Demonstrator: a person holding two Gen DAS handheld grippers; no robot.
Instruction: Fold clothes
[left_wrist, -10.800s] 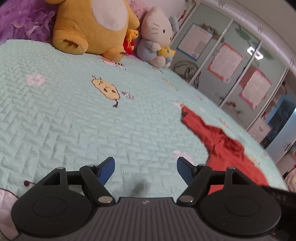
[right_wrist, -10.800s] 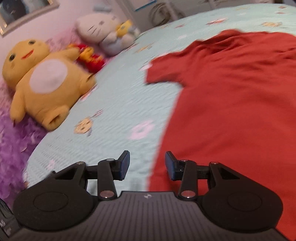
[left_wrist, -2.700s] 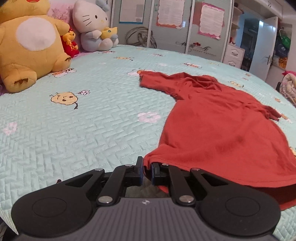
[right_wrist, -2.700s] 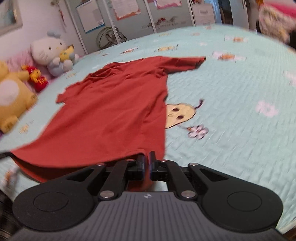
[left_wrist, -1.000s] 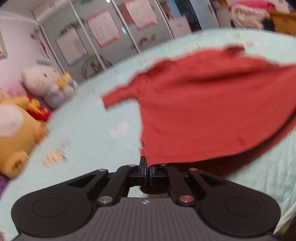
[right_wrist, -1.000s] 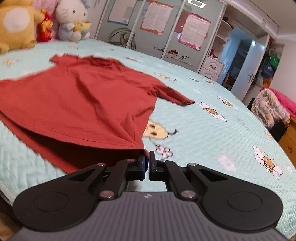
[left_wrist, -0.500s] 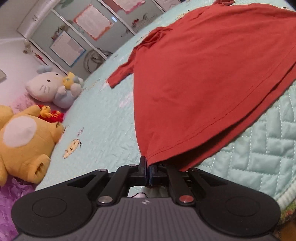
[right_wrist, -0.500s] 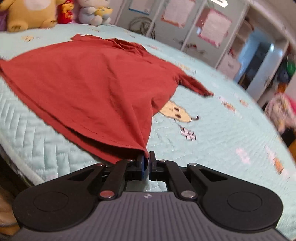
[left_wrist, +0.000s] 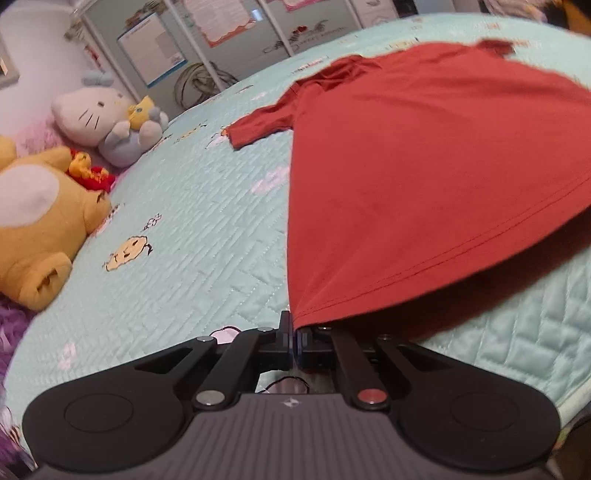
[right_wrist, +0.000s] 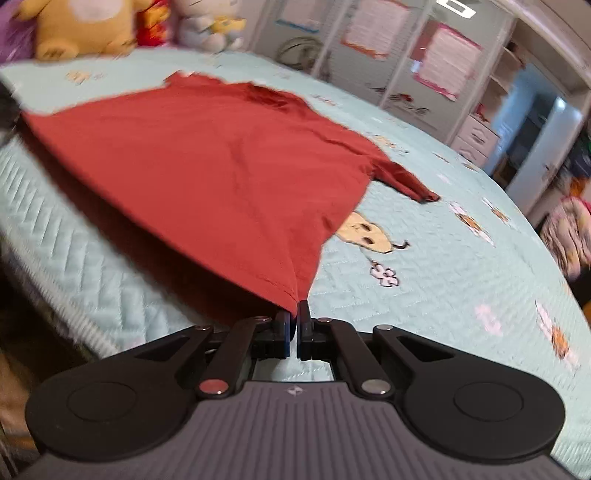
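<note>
A rust-red T-shirt (left_wrist: 424, 166) lies spread on a mint quilted bed (left_wrist: 184, 236). Its hem is lifted off the quilt near the bed's front edge, with a shadow under it. My left gripper (left_wrist: 295, 328) is shut on the hem's left corner. In the right wrist view the same red T-shirt (right_wrist: 221, 166) stretches away to its collar, and my right gripper (right_wrist: 294, 317) is shut on the hem's right corner. One short sleeve (left_wrist: 258, 127) lies flat at the far left, the other sleeve (right_wrist: 406, 177) at the right.
A yellow plush bear (left_wrist: 33, 218) and a white cat plush (left_wrist: 107, 118) sit at the bed's head. Wardrobe doors (right_wrist: 406, 55) with posters stand behind. The bed's front edge (right_wrist: 62, 295) drops to a dark floor. A heap of clothes (right_wrist: 569, 229) lies far right.
Both grippers sank toward the quilt with the hem still held, and the shirt now lies flatter. The right wrist view has rolled, tilting the bed.
</note>
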